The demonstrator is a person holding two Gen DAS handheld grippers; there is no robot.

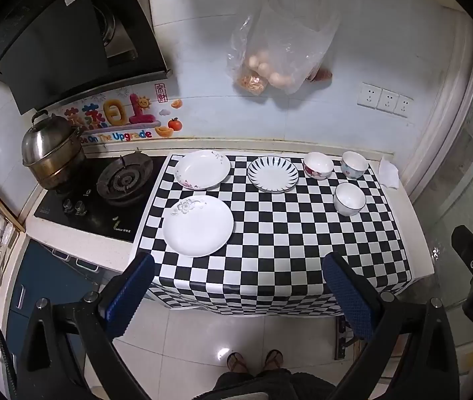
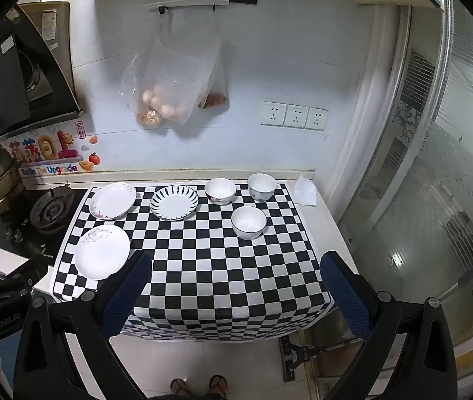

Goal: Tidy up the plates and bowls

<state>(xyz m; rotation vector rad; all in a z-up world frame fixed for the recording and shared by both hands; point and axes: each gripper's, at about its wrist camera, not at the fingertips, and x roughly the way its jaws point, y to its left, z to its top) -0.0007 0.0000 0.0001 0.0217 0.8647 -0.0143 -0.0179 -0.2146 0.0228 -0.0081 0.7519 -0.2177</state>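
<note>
Three plates lie on the checkered cloth: a large white plate at the front left, a floral-rimmed plate behind it, and a striped plate at the back middle. Three bowls stand on the right: a red-flowered bowl, a blue-patterned bowl and a white bowl with dark rim. All show in the right wrist view too, such as the white bowl and large plate. My left gripper and right gripper are open and empty, held above the counter's front edge.
A gas hob with a steel pot sits left of the cloth. Plastic bags of eggs hang on the wall. Wall sockets and a crumpled tissue are at the right. A glass door stands right of the counter.
</note>
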